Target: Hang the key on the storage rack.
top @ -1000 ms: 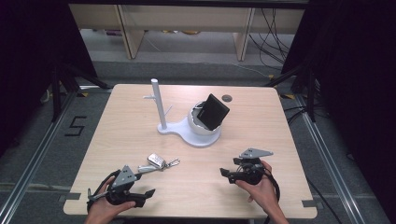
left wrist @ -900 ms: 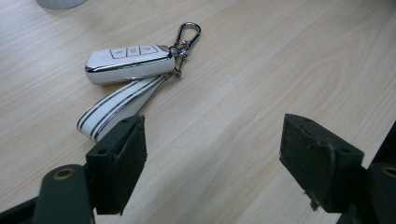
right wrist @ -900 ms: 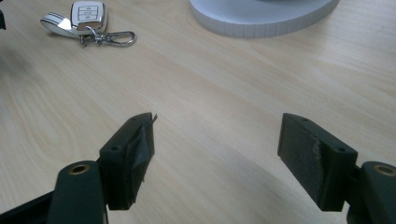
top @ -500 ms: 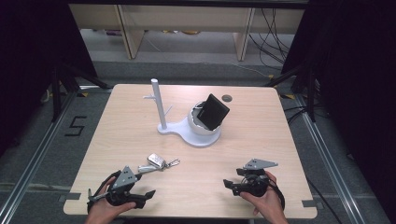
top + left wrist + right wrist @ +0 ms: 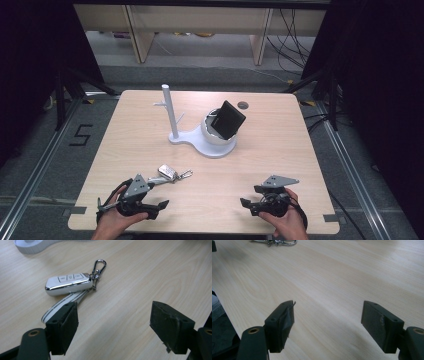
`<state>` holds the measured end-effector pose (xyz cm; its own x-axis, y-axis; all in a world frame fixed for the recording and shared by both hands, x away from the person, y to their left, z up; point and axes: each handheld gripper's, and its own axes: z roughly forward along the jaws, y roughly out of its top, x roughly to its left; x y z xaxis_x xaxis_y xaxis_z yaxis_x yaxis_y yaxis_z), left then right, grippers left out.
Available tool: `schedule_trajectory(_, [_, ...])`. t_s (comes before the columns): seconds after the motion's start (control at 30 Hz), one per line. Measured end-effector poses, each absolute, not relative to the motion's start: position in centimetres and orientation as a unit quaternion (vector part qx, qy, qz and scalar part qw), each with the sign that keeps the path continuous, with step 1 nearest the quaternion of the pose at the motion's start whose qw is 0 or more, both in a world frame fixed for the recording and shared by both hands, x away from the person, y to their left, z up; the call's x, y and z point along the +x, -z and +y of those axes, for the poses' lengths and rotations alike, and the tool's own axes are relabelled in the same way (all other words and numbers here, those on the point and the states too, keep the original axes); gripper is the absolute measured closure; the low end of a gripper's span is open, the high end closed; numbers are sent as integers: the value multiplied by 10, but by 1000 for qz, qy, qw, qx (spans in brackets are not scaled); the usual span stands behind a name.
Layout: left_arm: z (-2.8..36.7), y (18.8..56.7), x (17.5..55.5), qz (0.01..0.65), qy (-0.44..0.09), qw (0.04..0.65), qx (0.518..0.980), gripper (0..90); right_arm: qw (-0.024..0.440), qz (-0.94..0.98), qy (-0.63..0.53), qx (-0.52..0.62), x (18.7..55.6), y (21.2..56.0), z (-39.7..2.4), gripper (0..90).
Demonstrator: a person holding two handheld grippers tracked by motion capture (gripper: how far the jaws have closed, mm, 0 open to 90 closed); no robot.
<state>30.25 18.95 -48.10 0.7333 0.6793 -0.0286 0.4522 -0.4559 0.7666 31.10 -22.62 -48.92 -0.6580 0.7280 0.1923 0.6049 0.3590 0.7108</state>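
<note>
Right gripper (image 5: 248, 202) slid back toward the 6 o'clock table (image 5: 280, 145) edge, jaws wide and empty; left gripper (image 5: 161, 194), equally wide, sat nearest the key fob (image 5: 68, 283), likely first pick.

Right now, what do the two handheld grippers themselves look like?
Both are black. The left gripper and right gripper each carry a grey three-cornered plate on top, and a black cable loops from each near the hand. In the gripper views, each ends in two blocky black jaws with flat, scuffed dark pads and a brass-coloured rivet at the jaw base. No sleeves are visible.
</note>
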Motion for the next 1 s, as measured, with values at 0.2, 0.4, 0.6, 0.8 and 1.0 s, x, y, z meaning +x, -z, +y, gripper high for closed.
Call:
schedule_trajectory(0.2, [181, 471, 318, 314, -138, 388, 855, 245, 76, 819, -396, 408, 312, 490, -227, 275])
schedule_trajectory(0.4, [163, 461, 348, 286, -134, 355, 880, 287, 74, 819, -393, 411, 311, 488, -226, 276])
schedule_trajectory(0.6, [144, 455, 374, 257, -112, 316, 907, 349, 70, 819, -394, 410, 311, 488, -225, 275])
schedule_trajectory(0.8, [128, 455, 396, 236, -89, 256, 933, 424, 72, 822, -401, 399, 312, 488, -225, 275])
schedule_trajectory(1.0, [112, 459, 415, 239, -66, 206, 947, 501, 68, 826, -396, 396, 310, 488, -222, 275])
